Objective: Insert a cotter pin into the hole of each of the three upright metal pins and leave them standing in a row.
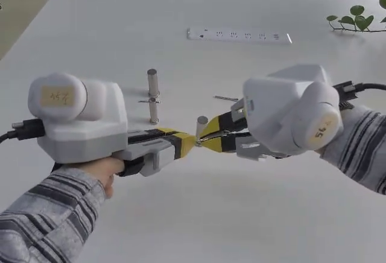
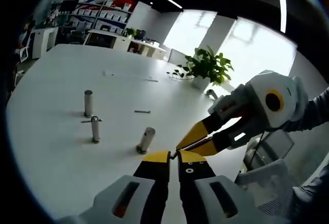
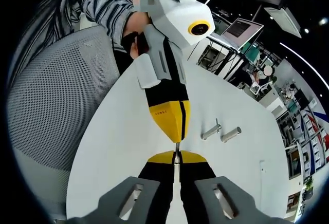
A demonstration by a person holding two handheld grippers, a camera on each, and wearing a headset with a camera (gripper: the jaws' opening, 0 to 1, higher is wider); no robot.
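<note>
**Two claws on one cotter pin**

Both my claws meet tip to tip just above the worktop (image 1: 199, 215). My left claw (image 2: 174, 155) is pressed together on one end of the cotter pin (image 3: 176, 148). My right claw (image 3: 176, 157) is clamped on the other end, so the thin wire bridges them. I judge this a hand-over, meant to give me a grip that leaves the point free for the hole.

Just behind the tips stands the near metal pin (image 1: 202, 122), with nothing through it. It is probably the one I am lining up for. Beyond it to the left, the middle metal pin (image 1: 154, 112) has a fitted cotter pin (image 1: 148, 101) crosswise near its top. The far metal pin (image 1: 152, 82) behind it stands bare. A spare cotter pin (image 1: 226, 98) lies flat to their right, handy for the last one. Farther off are a power strip (image 1: 239, 35) and a plant (image 1: 357, 19).
</note>
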